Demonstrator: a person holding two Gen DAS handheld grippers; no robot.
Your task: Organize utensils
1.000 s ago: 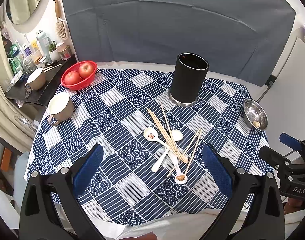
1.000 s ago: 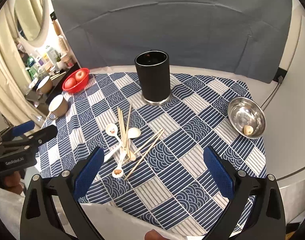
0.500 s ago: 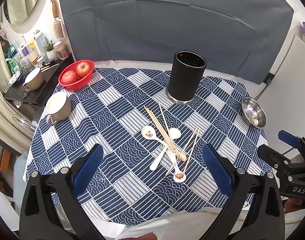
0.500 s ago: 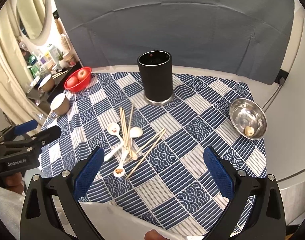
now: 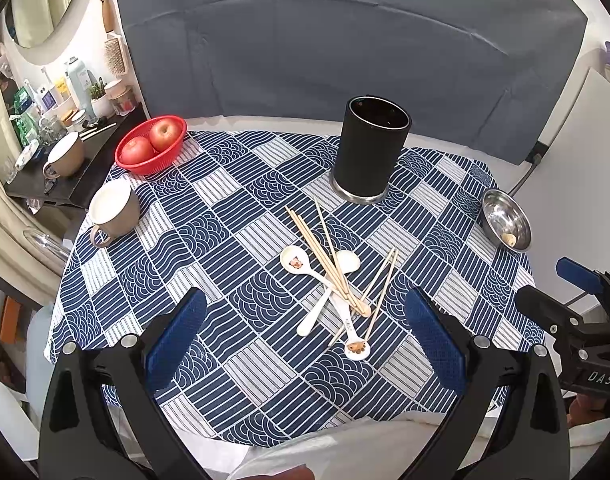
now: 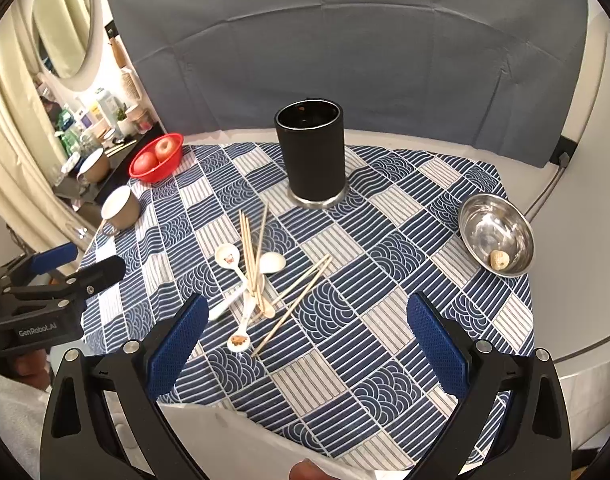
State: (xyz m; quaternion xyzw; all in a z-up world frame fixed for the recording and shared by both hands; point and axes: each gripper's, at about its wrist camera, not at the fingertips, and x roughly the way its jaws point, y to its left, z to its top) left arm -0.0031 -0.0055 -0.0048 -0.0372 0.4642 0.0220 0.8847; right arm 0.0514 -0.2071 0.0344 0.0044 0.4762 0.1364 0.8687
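Across the round surface [image 5: 117, 320] lies a blue-and-white patterned cloth [image 5: 265, 360] that covers most of it, leaving bare white rim at the far edge and the right edge. Toward the far edge, upright on the cloth, stands a black holder [image 5: 369, 156] with a metal base, its mouth open. At the far left edge sits a red basket [image 5: 145, 162] with two apples [image 5: 162, 135] in it, and nearer along the left edge a beige mug [image 5: 114, 213] with a white inside. At the right edge is a steel bowl [image 6: 481, 226] holding one small pale lump.

The two grippers hang over the near edge, both clear of the utensils. The left gripper [image 5: 305, 344] has its blue-padded fingers [image 5: 177, 340] spread wide with nothing between them. The right gripper [image 6: 307, 346] is likewise spread wide and holds nothing; in the left view it shows at the right edge, side on.

In the middle of the cloth, between the holder and the near edge, the utensils lie in a loose crossed heap. Wooden chopsticks [image 5: 325, 262] rest over three white spoons [image 5: 295, 262], with two more sticks angled off just to the right. One spoon bowl [image 6: 238, 342] points to the near edge.
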